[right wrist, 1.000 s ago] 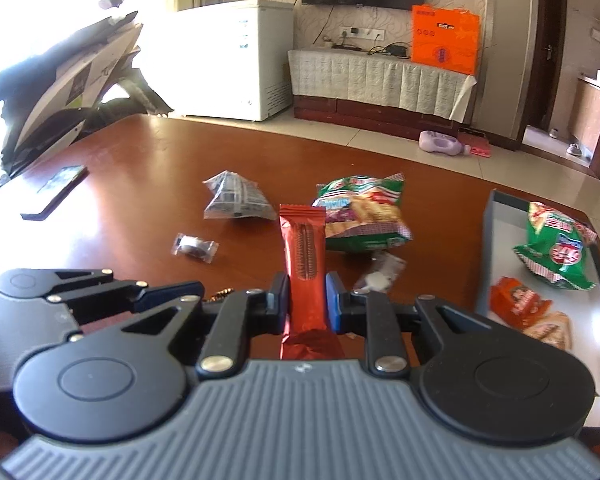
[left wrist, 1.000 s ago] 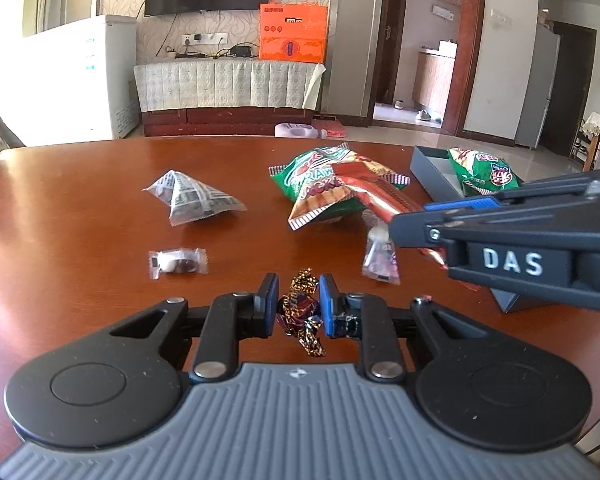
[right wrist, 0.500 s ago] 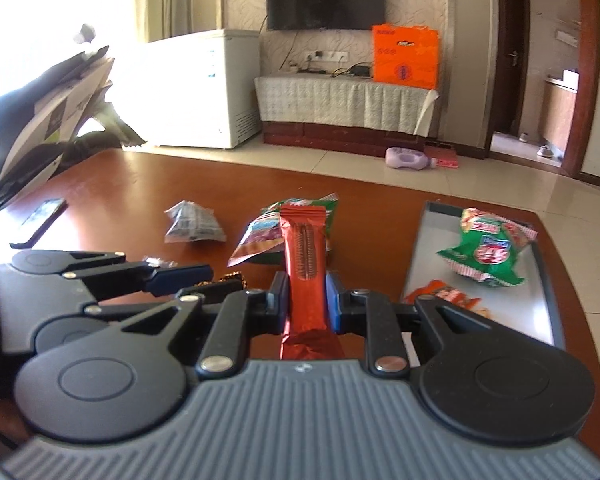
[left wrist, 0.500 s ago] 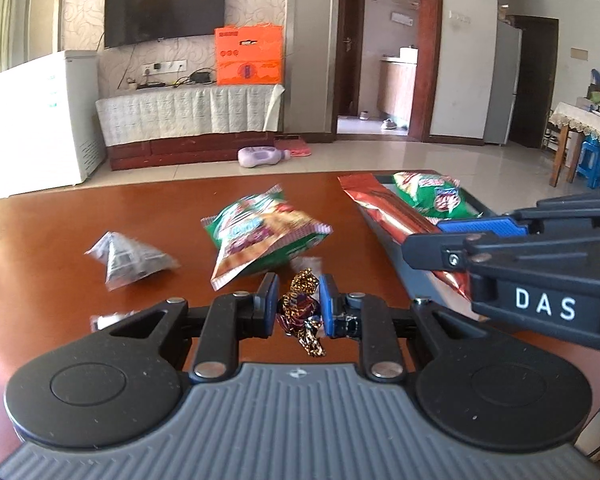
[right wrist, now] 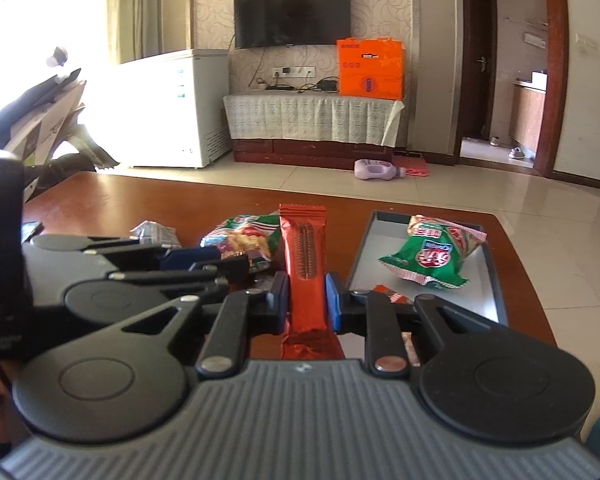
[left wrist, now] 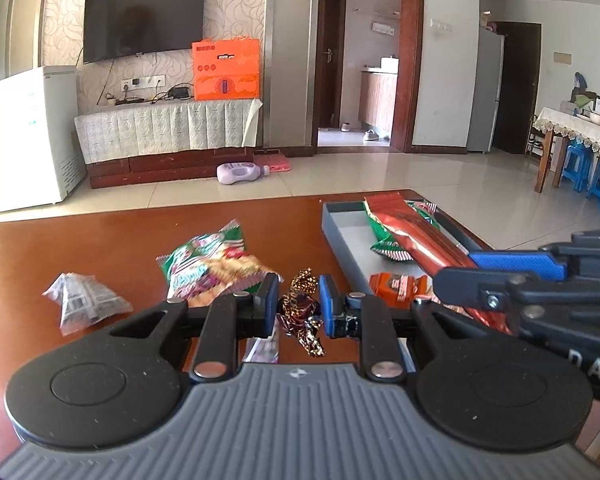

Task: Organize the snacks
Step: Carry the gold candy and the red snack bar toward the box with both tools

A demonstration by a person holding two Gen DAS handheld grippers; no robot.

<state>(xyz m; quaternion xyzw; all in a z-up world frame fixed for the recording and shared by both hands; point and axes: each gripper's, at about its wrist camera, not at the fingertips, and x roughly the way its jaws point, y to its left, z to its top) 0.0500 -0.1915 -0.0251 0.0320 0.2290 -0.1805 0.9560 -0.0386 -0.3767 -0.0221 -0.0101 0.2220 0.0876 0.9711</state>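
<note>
Left wrist view
Left tongs (left wrist: 299, 310): pinching a small candy (left wrist: 300, 308) in a brown and gold twisted wrapper, held above the table (left wrist: 80, 248).
Right tongs (left wrist: 460, 276): seen from the side at the right edge, clamped on a long red bar (left wrist: 416, 236) whose far end reaches over the tray (left wrist: 342, 236).
Tray: grey, shallow, on the right part of the table; a green bag (left wrist: 392, 244) lies inside under the red bar, and an orange packet (left wrist: 400, 286) sits nearer the camera.
Chip bag (left wrist: 212, 266): green and red, lying on the table just left of the tray.
Grey packet (left wrist: 84, 302): crumpled, on the table well left of the chip bag.
Pink wrapper (left wrist: 264, 346): partly hidden under the left finger of the tongs.

Right wrist view
Right tongs (right wrist: 306, 300): pressed onto the red bar (right wrist: 304, 256), which stands upright between the fingers.
Left tongs (right wrist: 204, 260): in view on the left, side on; what they hold is hidden here.
Tray (right wrist: 488, 280): to the right of the bar, with the green bag (right wrist: 432, 252) lying in its far half and the orange packet (right wrist: 392, 294) mostly behind the tongs.
Chip bag (right wrist: 244, 244): on the table (right wrist: 172, 200) left of the bar, beyond the left tongs.
Grey packet (right wrist: 156, 232): farther left, partly behind the left tongs.
</note>
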